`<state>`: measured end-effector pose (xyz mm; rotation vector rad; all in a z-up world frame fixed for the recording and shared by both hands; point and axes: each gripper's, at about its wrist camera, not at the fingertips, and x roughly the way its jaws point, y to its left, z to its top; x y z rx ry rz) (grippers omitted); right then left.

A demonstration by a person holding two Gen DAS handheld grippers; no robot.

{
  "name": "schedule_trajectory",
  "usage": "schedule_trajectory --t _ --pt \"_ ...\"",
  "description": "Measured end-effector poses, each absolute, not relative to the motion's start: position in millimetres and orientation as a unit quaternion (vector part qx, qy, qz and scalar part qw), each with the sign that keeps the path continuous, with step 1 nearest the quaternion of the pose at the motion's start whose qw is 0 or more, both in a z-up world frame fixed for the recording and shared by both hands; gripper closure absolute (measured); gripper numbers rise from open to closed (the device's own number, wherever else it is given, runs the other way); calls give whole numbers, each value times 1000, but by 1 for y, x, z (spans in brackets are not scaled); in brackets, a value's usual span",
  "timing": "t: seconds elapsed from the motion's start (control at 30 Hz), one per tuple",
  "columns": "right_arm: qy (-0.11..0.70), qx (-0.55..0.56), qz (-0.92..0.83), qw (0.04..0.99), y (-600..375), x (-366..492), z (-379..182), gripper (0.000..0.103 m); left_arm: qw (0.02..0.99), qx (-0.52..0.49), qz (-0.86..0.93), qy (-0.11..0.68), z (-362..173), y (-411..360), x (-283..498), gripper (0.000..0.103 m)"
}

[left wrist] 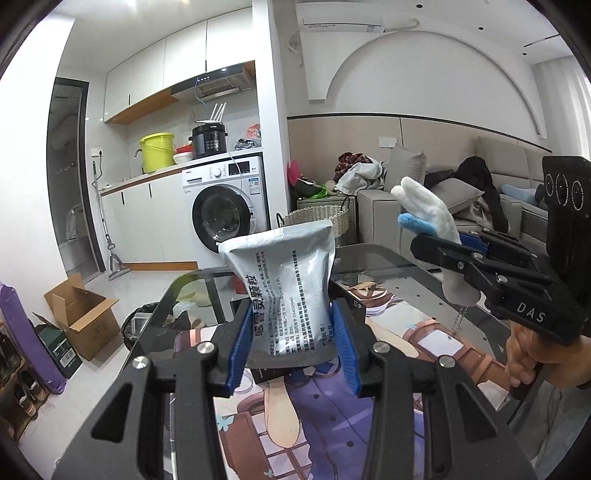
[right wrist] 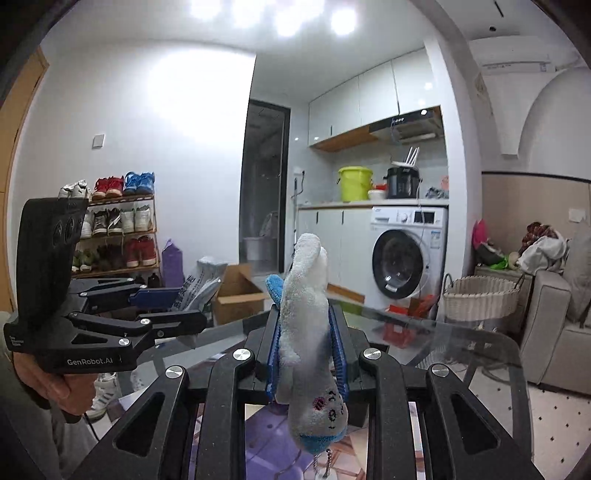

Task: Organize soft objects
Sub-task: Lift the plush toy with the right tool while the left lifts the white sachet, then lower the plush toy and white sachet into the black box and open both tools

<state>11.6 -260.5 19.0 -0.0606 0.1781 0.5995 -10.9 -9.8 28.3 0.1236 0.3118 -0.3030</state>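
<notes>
Both views are evenly and brightly lit from overhead; in the right wrist view four ceiling lights point(right wrist: 273, 14) bloom to white and cast a glare patch on the wall point(right wrist: 177, 88) below; strong fisheye curvature bends walls and door frames, with dark vignetting at the corners; the glass table point(right wrist: 461, 343) carries faint reflections; focus is sharp throughout, shadows soft.
</notes>
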Motion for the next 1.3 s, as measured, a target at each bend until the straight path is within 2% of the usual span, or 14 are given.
schedule_trajectory --t 0.57,0.73,1.07,1.3 --pt "62 -30 291 954 -255 29 34 80 976 61 -151 143 37 -19 -6 62" --pt "52 -36 291 955 -244 54 52 80 979 46 -143 139 50 -18 14 62" --pt "79 -16 290 954 -224 122 66 80 985 15 -126 114 72 -24 54 62" --pt "89 -19 268 959 -219 152 71 80 986 -9 -118 116 70 -14 77 62"
